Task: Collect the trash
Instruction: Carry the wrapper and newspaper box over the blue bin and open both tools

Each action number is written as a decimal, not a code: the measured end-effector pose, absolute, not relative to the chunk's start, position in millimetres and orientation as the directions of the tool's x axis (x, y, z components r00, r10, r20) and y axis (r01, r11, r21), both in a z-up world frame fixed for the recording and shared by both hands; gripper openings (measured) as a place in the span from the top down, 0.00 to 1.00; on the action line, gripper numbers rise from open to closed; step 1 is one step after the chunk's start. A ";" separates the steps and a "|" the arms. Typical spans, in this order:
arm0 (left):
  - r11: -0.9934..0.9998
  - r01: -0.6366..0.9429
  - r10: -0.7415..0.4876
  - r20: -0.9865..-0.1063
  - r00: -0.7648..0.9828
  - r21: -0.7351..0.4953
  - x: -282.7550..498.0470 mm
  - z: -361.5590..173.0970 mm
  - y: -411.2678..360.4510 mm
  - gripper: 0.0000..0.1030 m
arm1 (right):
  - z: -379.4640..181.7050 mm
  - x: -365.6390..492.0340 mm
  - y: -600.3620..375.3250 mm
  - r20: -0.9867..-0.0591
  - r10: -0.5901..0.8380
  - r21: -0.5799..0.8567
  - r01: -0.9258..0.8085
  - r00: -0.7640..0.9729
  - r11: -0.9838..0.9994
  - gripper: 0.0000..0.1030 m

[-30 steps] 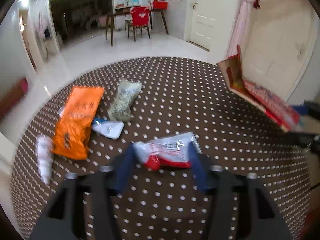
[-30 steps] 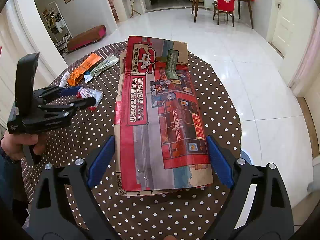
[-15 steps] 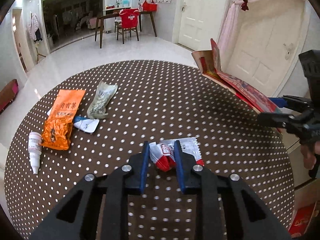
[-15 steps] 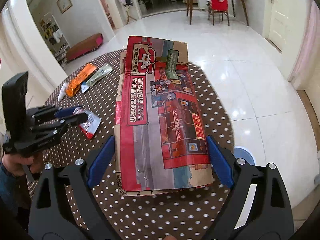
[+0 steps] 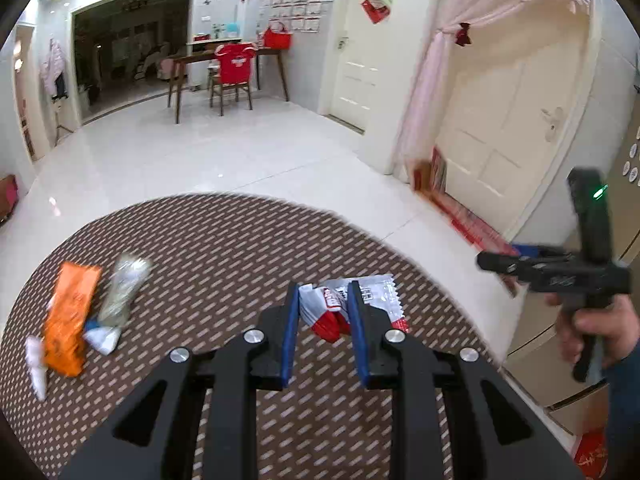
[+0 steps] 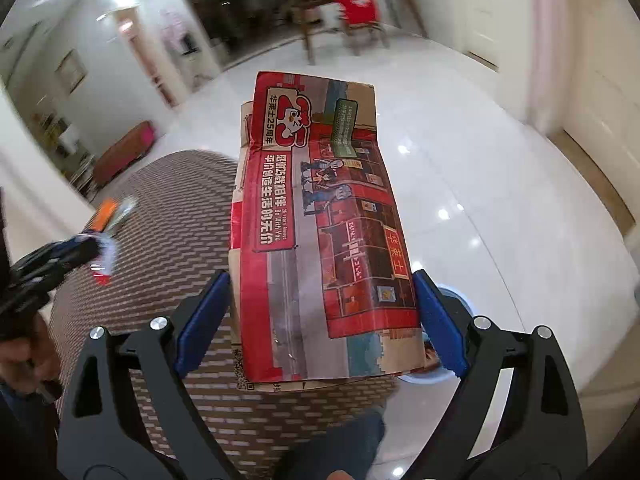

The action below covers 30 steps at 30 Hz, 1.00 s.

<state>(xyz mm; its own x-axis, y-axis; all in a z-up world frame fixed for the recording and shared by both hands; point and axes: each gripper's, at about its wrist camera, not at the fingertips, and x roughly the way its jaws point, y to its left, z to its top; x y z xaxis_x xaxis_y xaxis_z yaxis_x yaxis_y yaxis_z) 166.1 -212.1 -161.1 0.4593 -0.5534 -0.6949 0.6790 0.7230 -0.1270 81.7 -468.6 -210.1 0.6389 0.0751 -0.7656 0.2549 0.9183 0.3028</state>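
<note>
My left gripper [image 5: 322, 292] is shut on a crumpled red-and-white wrapper [image 5: 376, 300] and holds it just above the brown dotted tablecloth [image 5: 220, 248]. In the right wrist view that gripper [image 6: 86, 246] and its wrapper [image 6: 106, 256] show blurred at the left. My right gripper [image 6: 320, 280] has its jaws wide, with both blue pads against the sides of a large red printed paper bag [image 6: 320, 200]. The bag sticks out beyond the table edge over the white floor. In the left wrist view the right gripper [image 5: 500, 258] is at the far right, with the bag [image 5: 440, 184] a red blur.
On the left of the table lie an orange packet [image 5: 70, 312], a pale green packet [image 5: 122, 292], a small white-and-blue wrapper [image 5: 102, 338] and a white tube [image 5: 36, 364]. A round blue-and-white container [image 6: 456, 300] stands on the floor under the right gripper. A door [image 5: 500, 128] is behind.
The left jaws closed on the red-and-white wrapper and lifted it off the table, moving right. The right gripper swung the paper bag away from the table, out over the floor.
</note>
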 end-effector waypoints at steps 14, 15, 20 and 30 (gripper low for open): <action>0.572 0.816 -0.566 -0.762 0.315 -0.087 163.7 -180.8 -378.5 0.78 | -389.8 92.5 -586.6 -0.877 0.184 0.433 0.562 0.445 0.705 0.06; 0.562 0.823 -0.557 -0.772 0.306 -0.080 165.9 -184.9 -388.6 0.78 | -395.9 91.5 -591.6 -0.875 0.186 0.440 0.576 0.447 0.688 0.06; 0.511 0.857 -0.513 -0.824 0.242 -0.067 170.8 -212.2 -436.3 0.78 | -396.8 70.6 -615.1 -0.854 0.155 0.476 0.625 0.497 0.618 0.06; 0.478 0.878 -0.410 -0.892 0.189 -0.034 180.4 -248.0 -488.7 0.27 | -330.9 25.4 -647.0 -0.781 0.035 0.529 0.630 0.624 0.569 0.06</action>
<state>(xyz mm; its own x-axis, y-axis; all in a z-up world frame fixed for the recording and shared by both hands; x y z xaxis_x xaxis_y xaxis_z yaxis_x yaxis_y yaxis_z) 180.4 -488.7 -248.0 0.1888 -0.4101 -0.8923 0.8779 0.4776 -0.0338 25.4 -647.0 -330.9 0.6240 0.0349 -0.7807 0.6299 0.5688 0.5289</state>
